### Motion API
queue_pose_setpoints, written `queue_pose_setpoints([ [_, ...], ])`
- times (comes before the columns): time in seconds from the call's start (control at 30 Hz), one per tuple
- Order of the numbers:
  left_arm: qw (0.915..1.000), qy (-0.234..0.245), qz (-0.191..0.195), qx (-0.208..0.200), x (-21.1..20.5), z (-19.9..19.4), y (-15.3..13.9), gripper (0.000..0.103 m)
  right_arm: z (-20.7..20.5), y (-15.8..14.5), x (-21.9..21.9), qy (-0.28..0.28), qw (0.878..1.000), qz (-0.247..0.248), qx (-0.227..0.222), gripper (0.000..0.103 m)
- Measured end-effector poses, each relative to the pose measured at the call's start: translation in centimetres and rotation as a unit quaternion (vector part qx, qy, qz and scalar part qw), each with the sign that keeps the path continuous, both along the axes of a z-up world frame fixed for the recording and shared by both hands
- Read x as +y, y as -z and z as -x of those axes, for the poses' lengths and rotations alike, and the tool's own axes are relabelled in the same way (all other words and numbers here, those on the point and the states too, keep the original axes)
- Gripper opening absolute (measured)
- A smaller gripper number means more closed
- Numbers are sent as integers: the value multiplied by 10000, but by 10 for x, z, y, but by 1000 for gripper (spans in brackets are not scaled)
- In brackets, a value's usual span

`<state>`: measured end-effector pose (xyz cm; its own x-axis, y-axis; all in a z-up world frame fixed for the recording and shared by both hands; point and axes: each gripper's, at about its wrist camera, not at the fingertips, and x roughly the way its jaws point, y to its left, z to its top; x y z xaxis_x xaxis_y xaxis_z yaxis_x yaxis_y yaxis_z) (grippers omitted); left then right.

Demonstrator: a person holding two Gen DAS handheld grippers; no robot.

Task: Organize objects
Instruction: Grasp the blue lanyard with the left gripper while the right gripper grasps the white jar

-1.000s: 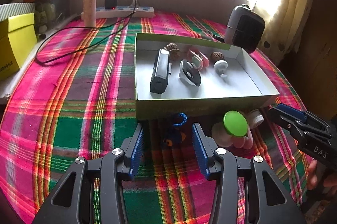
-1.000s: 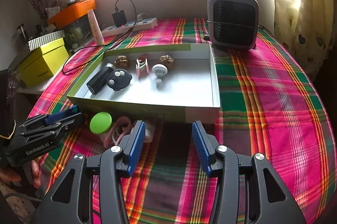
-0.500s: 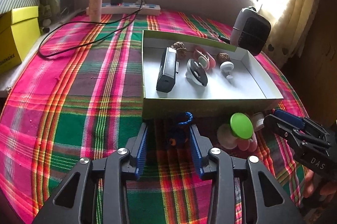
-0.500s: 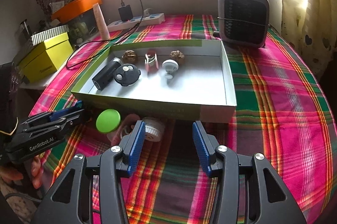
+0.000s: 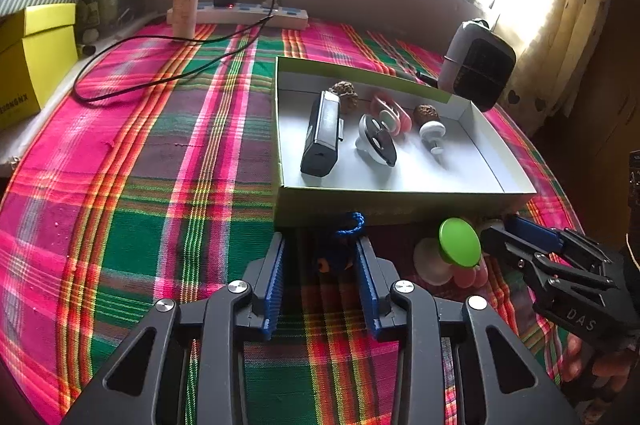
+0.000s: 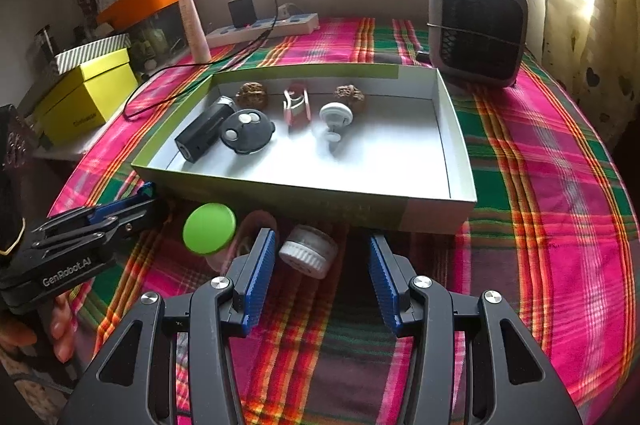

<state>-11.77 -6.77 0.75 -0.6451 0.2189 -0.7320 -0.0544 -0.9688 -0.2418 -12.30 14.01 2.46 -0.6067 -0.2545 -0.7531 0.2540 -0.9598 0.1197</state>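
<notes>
The left gripper (image 5: 320, 265) has just been closing around a blue corded trinket (image 5: 338, 257), pads near but not visibly pressing. Just ahead stands the box (image 5: 400, 203) wall. The right gripper (image 6: 322, 269) hangs open. A loose pinch could drop the trinket short.

Woven plaid cloth (image 5: 160, 185), matt and slightly ribbed, covers the worktop under my left claw (image 5: 320, 265). Just ahead stands a smooth matt cardboard tray (image 5: 400, 203); my claw's blue pads (image 5: 274, 281) look ridged plastic.
</notes>
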Motion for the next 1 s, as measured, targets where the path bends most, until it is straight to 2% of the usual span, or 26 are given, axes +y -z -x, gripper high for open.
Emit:
queue_pose_setpoints([
  [0.4, 10000, -3, -10, 1, 0, 0, 0, 31, 1, 5, 3, 87, 9999, -53, -31, 48],
  [0.53, 10000, -3, -11, 1, 0, 0, 0, 31, 1, 5, 1, 44, 10000, -59, -39, 40],
  [0.67, 10000, -3, -14, 2, 0, 0, 0, 31, 0, 5, 0, 7, 10000, -63, -33, 36],
  [0.7, 10000, -6, -13, 2, 0, 0, 0, 30, 0, 5, 0, 5, 10000, -68, -28, 33],
  [1.0, 10000, -3, -26, -8, -1, 1, 2, 20, 0, 4, 2, 8, 10000, -48, -8, 33],
])
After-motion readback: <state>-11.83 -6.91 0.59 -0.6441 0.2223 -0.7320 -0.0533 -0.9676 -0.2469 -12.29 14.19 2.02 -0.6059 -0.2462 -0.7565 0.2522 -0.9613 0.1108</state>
